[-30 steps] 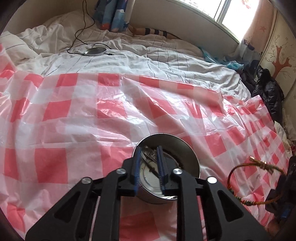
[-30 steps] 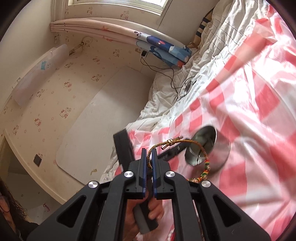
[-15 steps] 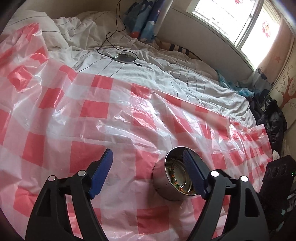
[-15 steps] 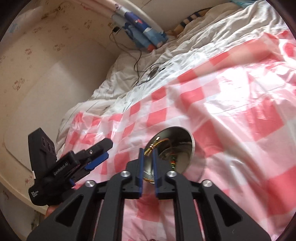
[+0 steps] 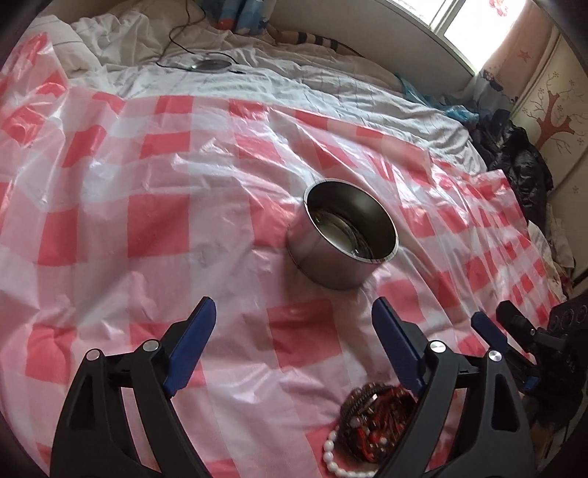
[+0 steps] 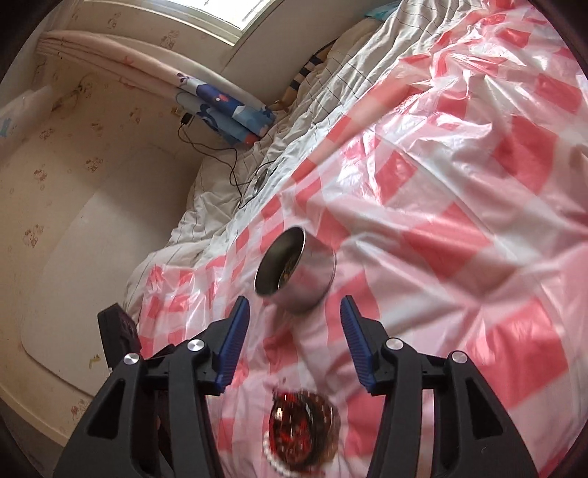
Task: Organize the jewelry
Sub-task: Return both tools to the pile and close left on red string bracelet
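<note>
Left tool [image 5: 294,323] spread wide, empty. Right tool [image 6: 290,316] also spread wide, empty. Metal tin [image 5: 341,235] on checkered sheet [image 5: 147,220] over the bed, some jewelry inside. Bracelet pile [image 5: 371,415] with white beads near both tools, short of the tin.

Red-white checked sheet [image 5: 154,206], silver tin [image 5: 330,253] — red-brown beads [image 5: 378,415]

A home bedroom. A bed [image 5: 330,88] with rumpled white bedding fills the scene, its near part covered by a red-and-white checked plastic sheet [image 5: 154,220]. At the far side, a window [image 5: 463,22] with pink curtains [image 5: 522,59]. To the right, a tree decal [image 5: 555,117] on the wall and what looks like piled dark clothing [image 5: 522,165]. Cartoon-patterned wallpaper [image 6: 44,176] covers the left wall.
</note>
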Available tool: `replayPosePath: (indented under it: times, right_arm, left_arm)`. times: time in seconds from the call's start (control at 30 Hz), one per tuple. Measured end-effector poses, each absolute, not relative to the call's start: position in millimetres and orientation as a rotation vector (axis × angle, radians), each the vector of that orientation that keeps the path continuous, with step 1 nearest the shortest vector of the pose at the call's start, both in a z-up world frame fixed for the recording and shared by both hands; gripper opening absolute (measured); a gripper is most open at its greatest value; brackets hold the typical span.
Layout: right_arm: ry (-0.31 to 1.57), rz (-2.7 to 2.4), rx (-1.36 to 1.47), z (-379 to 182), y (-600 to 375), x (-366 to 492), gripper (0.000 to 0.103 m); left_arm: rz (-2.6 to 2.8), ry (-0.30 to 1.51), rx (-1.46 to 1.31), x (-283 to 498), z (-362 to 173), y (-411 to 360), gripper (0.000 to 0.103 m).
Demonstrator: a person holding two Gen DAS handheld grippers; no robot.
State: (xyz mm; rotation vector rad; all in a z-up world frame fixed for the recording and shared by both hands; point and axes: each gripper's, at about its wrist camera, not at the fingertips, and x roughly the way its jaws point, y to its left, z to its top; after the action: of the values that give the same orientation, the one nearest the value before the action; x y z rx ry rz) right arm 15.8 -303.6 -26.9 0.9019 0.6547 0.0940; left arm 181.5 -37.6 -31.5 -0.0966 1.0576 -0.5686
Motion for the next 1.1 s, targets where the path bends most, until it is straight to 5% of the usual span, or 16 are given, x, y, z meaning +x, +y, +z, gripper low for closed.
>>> replayPosePath:
  times: [0.23, 0.77, 1.1]
  right_arm:
    - [0.641, 0.080, 0.881, -20.4, -287.0, -7.9, 0.069]
    - [0.718, 0.058, 0.907, -34.8, -290.3, 0.5, 0.071]
    - [0.726, 0.072, 0.916, -36.4, -290.3, 2.3, 0.072]
  left_arm:
    - [-0.631, 1.062, 0.101, 125.8, -44.5, -55.5, 0.083]
    - [-0.739, 1.121, 0.061, 112.5, -59.6, -62.4, 0.076]
    - [-0.651, 0.844, 0.373, 92.3, -38.5, -97.3, 0.077]
